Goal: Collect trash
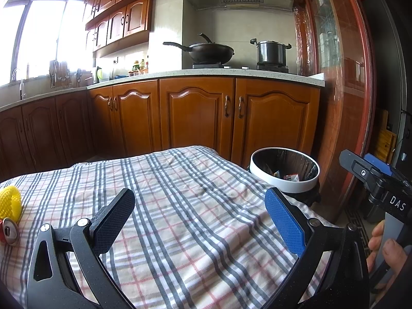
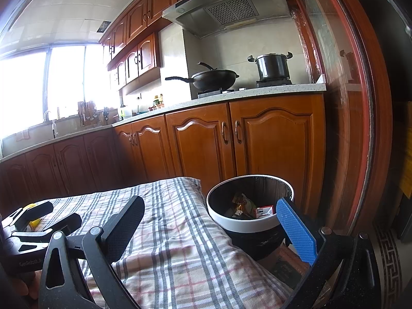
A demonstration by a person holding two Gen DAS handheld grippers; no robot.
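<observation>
A table under a plaid cloth [image 1: 195,231] fills the left wrist view. At its left edge lie a yellow mesh sleeve [image 1: 10,200] and a red drink can [image 1: 9,230]. My left gripper [image 1: 199,194] hangs open over the middle of the cloth, holding nothing. A white-rimmed trash bin [image 1: 284,184] with a black liner stands off the table's right corner. In the right wrist view my right gripper [image 2: 211,202] is open and empty, its blue finger [image 2: 296,231] over the bin's rim [image 2: 242,224]. Wrappers [image 2: 242,203] and a red-and-white carton [image 2: 264,211] lie inside.
Wooden base cabinets [image 1: 200,113] run behind the table, with a wok [image 1: 209,51] and a steel pot [image 1: 271,52] on the hob. A red-framed sliding door [image 1: 355,90] stands right of the bin. A person's hand [image 1: 381,244] holds the right tool.
</observation>
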